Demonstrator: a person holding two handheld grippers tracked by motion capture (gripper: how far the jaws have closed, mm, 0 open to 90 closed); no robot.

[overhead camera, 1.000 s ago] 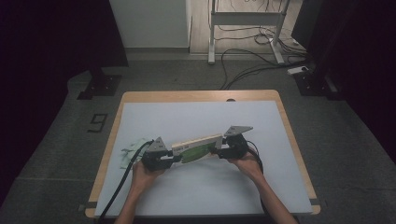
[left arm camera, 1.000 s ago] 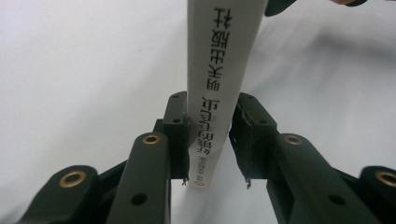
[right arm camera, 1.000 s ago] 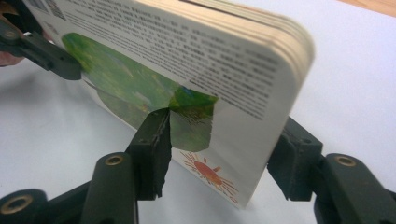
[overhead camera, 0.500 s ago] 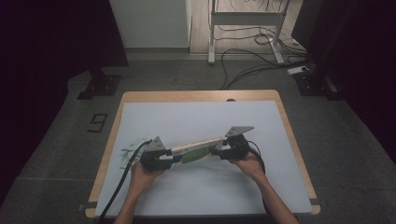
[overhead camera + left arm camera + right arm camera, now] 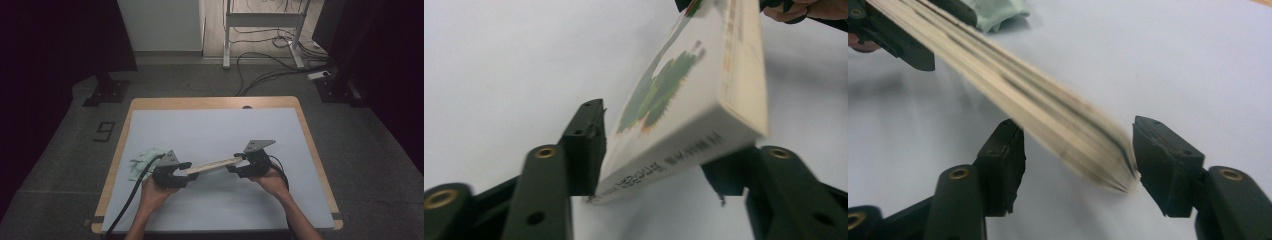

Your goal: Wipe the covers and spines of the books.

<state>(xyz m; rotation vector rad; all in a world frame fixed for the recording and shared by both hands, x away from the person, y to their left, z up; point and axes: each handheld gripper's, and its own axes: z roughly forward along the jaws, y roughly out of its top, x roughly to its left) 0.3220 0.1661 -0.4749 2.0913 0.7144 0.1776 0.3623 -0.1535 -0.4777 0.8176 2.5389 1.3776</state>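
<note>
Thin cream paperback book [image 5: 212,163] spans L gripper [image 5: 179,171] at 9 o'clock and R gripper [image 5: 239,166] at 3. Both jaw pairs part-open, bracketing its ends, grip unclear. Mid-carry; next: close firmly.

book [image 5: 212,164] turned edge-up, green cover no longer facing up; both grippers shifted slightly toward table's near edge

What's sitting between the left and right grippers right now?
In the high view, a book spans the gap between the left gripper and the right gripper, one end at each.
</note>
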